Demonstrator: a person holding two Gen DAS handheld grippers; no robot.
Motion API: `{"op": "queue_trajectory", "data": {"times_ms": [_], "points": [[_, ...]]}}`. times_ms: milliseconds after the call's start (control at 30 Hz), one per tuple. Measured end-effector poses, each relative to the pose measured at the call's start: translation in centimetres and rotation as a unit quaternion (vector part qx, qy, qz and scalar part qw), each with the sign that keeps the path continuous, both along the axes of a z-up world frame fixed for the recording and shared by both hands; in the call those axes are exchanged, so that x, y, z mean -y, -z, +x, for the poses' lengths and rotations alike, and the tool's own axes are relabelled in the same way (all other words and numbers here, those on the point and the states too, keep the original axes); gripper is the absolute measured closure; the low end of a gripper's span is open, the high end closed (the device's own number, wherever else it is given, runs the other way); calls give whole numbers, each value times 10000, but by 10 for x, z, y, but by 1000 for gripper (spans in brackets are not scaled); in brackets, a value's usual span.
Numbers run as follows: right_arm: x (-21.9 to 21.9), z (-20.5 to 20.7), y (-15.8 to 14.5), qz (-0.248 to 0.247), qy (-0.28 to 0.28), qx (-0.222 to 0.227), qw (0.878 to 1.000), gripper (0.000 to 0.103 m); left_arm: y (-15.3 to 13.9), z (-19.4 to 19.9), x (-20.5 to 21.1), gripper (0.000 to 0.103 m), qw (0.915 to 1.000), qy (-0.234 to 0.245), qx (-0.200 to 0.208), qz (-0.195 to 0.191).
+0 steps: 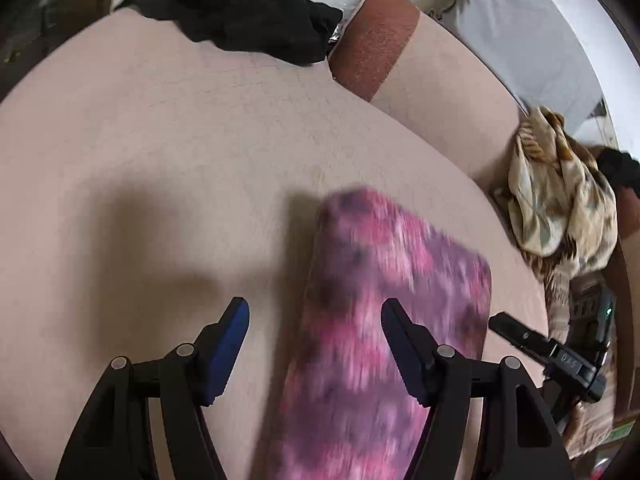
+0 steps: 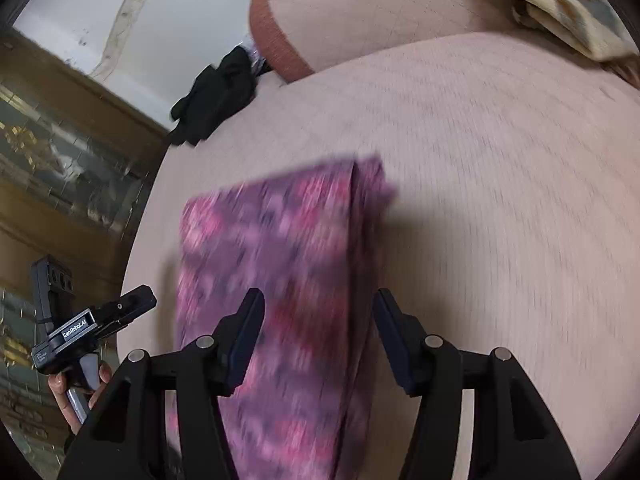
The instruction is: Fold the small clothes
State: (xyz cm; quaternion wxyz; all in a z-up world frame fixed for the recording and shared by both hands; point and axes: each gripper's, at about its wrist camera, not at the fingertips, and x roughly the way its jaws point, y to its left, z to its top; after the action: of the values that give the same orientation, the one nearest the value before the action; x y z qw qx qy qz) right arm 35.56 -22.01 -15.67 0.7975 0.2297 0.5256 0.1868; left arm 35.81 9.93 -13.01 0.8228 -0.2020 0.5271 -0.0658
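A folded pink-and-purple tie-dye cloth (image 1: 400,248) lies flat on the pale pink cover (image 1: 160,160), blurred by motion. My left gripper (image 1: 315,306) hangs open over the cloth's left edge, one finger above the cloth and the other above bare cover. In the right wrist view the same cloth (image 2: 280,232) shows a fold line down its right side. My right gripper (image 2: 319,296) stands open above that cloth, its pads not pressing on it. Each gripper's body shows at the edge of the other's view; a hand (image 2: 76,396) holds the left one.
A crumpled black garment (image 1: 248,16) lies at the far edge of the cover, next to a rust-coloured cushion (image 1: 372,40). A cream patterned cloth (image 1: 560,200) is heaped at the right, with a grey pillow (image 1: 520,40) behind it. Patterned floor (image 2: 60,160) shows beyond the cover's left edge.
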Motion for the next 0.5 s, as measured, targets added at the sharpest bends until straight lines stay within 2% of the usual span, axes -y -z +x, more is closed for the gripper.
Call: {"op": "queue_trajectory", "data": {"times_ms": [133, 200, 233, 267, 300, 333, 400, 433, 467, 500], "points": [[3, 33, 19, 167, -4, 14, 9999, 49, 25, 35, -2, 31, 9990, -16, -122, -424], [4, 37, 30, 170, -15, -27, 9999, 82, 40, 36, -7, 34, 9961, -93, -243, -844], [4, 39, 33, 266, -7, -41, 9996, 82, 43, 36, -8, 43, 9947, -87, -258, -990], [4, 39, 34, 267, -28, -11, 9996, 85, 45, 37, -10, 63, 9929, -44, -246, -1167], [3, 40, 31, 217, -50, 42, 9997, 87, 43, 37, -11, 74, 9911, -17, -230, -1309], [3, 38, 25, 256, -34, 122, 9996, 88, 36, 35, -12, 79, 9903, -67, -149, -1377], [1, 32, 10, 124, -11, 385, 9992, 89, 25, 32, -5, 81, 9949, 100, 148, -990], [0, 31, 5, 42, 20, 556, 9984, 89, 29, 33, -1, 81, 9971, 97, 129, -750], [-2, 33, 10, -94, 63, 559, 9984, 89, 37, 33, -1, 77, 9973, -4, 51, -728], [-5, 38, 24, -227, 78, 336, 9991, 88, 42, 33, -2, 73, 9973, -76, 39, -734]]}}
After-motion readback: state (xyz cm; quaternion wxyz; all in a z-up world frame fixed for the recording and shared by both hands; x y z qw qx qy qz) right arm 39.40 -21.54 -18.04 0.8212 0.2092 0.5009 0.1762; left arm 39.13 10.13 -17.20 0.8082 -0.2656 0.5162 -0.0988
